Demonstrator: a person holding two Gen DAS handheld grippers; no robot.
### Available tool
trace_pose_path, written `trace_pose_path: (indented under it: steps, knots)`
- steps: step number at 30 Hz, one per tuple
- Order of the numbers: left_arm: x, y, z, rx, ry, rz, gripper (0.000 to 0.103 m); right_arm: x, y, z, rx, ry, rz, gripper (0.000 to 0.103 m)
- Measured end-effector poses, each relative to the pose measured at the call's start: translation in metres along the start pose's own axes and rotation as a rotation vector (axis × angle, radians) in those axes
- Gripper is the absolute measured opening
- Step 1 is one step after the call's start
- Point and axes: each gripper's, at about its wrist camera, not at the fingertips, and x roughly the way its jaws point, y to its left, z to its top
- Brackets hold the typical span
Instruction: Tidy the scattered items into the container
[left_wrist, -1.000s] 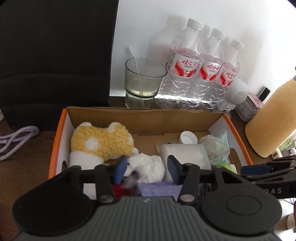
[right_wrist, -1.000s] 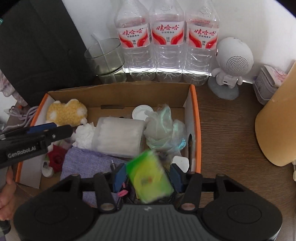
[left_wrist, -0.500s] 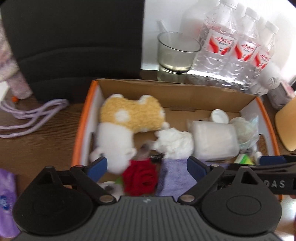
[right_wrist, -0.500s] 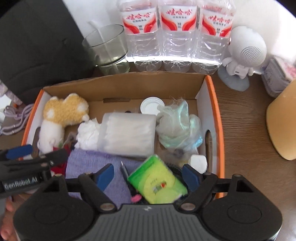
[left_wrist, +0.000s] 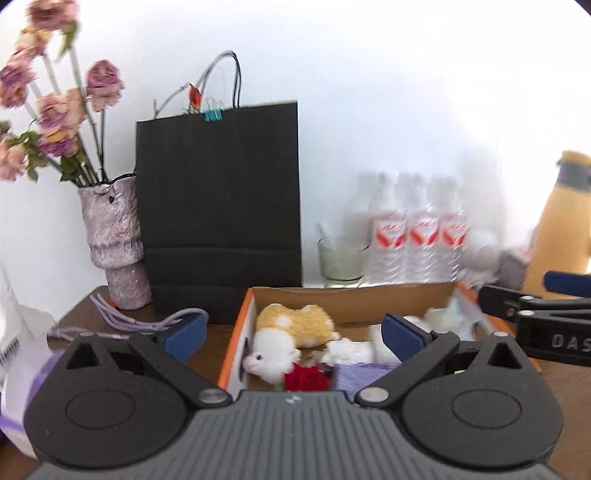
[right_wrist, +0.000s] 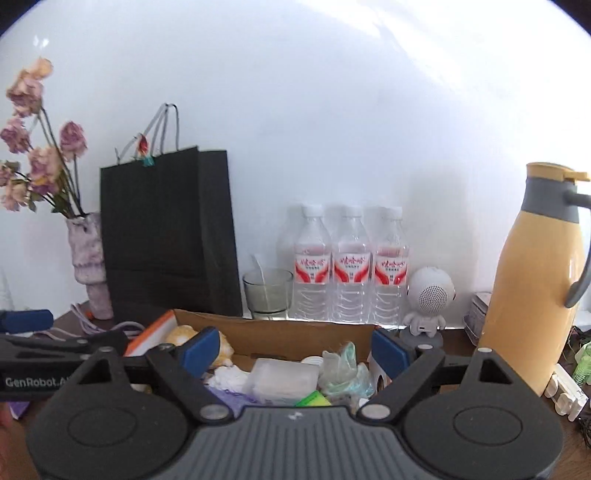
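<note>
Two grippers hang above our dark wooden table (left_wrist: 218, 336), both empty. On the left, our left gripper (left_wrist: 291, 334) has just been opening and its blue pads stand wide apart with nothing between them; we judge its item dropped. Ahead sits the orange-rimmed cardboard box (left_wrist: 347, 295), holding the yellow-and-white plush toy (left_wrist: 291, 326), red fabric rose (left_wrist: 306, 380) and green packet (right_wrist: 312, 400). On the right, our right gripper (right_wrist: 291, 349) has likewise been spreading, bare-jawed, clear of the box so nothing snags.
</note>
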Motion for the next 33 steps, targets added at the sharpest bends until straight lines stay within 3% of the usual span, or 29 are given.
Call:
trace_pose_path:
  steps: [3,6,9,13,16,18,22,28,33]
  knots:
    - [-0.027,-0.001,-0.007,-0.01,-0.038,0.004,0.103,-0.022,0.01,-0.005,-0.003,-0.012,-0.021,0.088]
    - [-0.064,-0.001,-0.024,0.049,-0.047,0.032,0.103,-0.062,0.01,-0.021,0.001,-0.027,-0.016,0.089]
    - [-0.124,0.005,-0.066,0.101,-0.047,0.081,0.103,-0.116,0.017,-0.061,-0.007,0.034,-0.055,0.089]
    - [-0.211,0.02,-0.141,-0.006,-0.041,0.011,0.103,-0.197,0.006,-0.139,0.167,0.048,-0.044,0.095]
    - [-0.246,0.021,-0.18,0.039,0.015,0.007,0.103,-0.225,0.009,-0.177,0.193,0.101,-0.027,0.095]
    - [-0.252,0.023,-0.188,0.066,0.033,0.016,0.103,-0.233,0.017,-0.187,0.153,0.098,-0.057,0.096]
    - [-0.239,0.03,-0.181,0.01,0.074,0.012,0.103,-0.222,0.027,-0.192,0.109,0.149,-0.059,0.096]
    - [-0.186,0.024,-0.17,0.022,0.206,-0.026,0.103,-0.177,0.028,-0.184,0.085,0.275,-0.11,0.096]
    - [-0.14,0.019,-0.168,-0.006,0.297,-0.028,0.103,-0.143,0.025,-0.174,0.077,0.302,-0.117,0.097]
